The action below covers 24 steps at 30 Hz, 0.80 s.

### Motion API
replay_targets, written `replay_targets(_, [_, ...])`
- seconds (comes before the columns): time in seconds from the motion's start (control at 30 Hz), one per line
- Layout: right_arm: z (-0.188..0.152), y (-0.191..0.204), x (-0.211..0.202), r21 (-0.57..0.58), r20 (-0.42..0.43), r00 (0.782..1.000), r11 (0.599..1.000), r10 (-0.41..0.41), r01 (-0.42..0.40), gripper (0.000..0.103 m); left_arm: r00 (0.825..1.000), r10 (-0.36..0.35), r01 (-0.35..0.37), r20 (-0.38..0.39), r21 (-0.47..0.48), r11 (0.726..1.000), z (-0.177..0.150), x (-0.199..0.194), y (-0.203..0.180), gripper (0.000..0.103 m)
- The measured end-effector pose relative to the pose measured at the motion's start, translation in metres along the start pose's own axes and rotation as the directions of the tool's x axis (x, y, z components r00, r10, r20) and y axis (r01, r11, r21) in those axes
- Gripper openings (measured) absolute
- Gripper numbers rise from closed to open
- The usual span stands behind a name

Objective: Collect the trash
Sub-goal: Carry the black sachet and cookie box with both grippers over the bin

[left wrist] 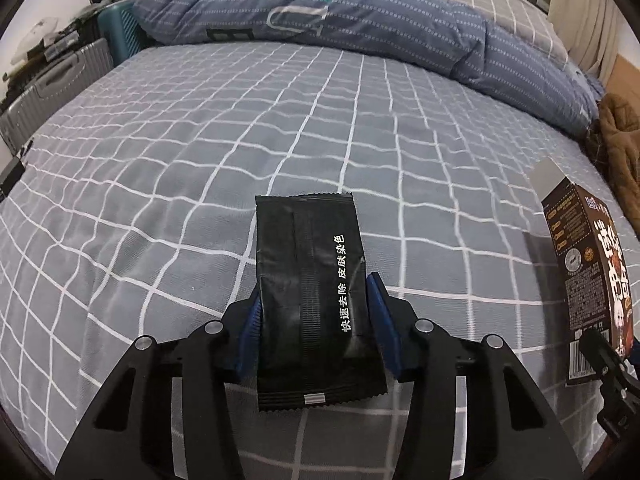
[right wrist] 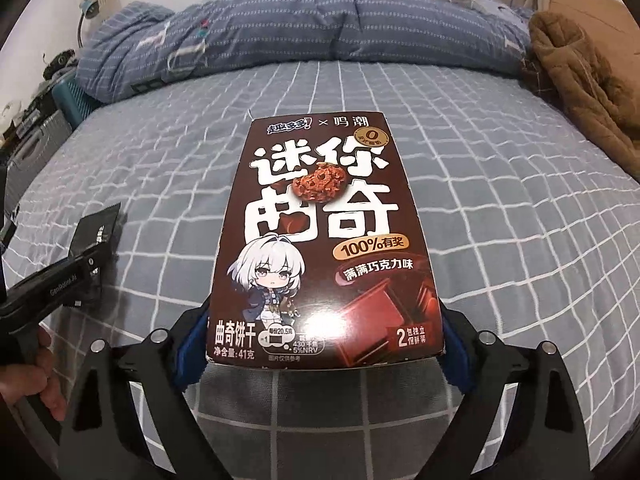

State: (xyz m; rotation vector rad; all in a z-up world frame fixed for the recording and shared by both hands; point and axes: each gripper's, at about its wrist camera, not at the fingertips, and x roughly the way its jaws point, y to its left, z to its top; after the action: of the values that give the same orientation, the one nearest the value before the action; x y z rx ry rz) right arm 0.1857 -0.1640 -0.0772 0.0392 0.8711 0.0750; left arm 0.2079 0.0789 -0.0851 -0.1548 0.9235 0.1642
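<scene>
A black foil packet [left wrist: 310, 280] with white lettering stands between the blue pads [left wrist: 250, 320] of my left gripper [left wrist: 316, 288], which is shut on its lower half above the checked bed sheet [left wrist: 160, 200]. A brown cookie box [right wrist: 324, 232] with a cartoon figure fills the right wrist view. My right gripper [right wrist: 324, 312] is shut on its lower edges, with the blue pads [right wrist: 192, 344] against both sides. In the left wrist view the same box [left wrist: 588, 272] is at the far right, tilted, with the right gripper [left wrist: 600, 344] below it. The left gripper [right wrist: 86, 264] and its packet [right wrist: 98, 228] show at the left of the right wrist view.
A folded blue-grey quilt [left wrist: 320, 12] lies across the far side of the bed. A brown fleece garment [right wrist: 580, 72] is heaped at the far right. Suitcases [left wrist: 60, 80] and clutter stand beyond the left edge of the bed. A person's hand [right wrist: 36, 368] holds the left gripper's handle.
</scene>
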Motion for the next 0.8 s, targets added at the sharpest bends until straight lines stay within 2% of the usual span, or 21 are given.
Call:
replay_targets(0.23, [0.003,-0.002,-0.031,0.001,0.067,0.998,1.0,0.008,-0.008,0.087,0.997,-0.07,0.07,0.022,0.012,0.997,-0.004,-0.025,-0.01,0.048])
replay_targets(0.5, [-0.001,-0.004,-0.051,-0.006,0.096,0.995,1.0,0.007,-0.007,0.087,0.995,-0.09,0.088,0.053,0.048,0.995,-0.015,-0.051,-0.022,0.048])
replay_targets(0.8, [-0.012,-0.002,-0.068,-0.021,0.118,0.993,1.0,0.005,-0.002,0.087,0.993,-0.106,0.102,0.048,0.084,0.991,-0.036,-0.069,-0.028,0.048])
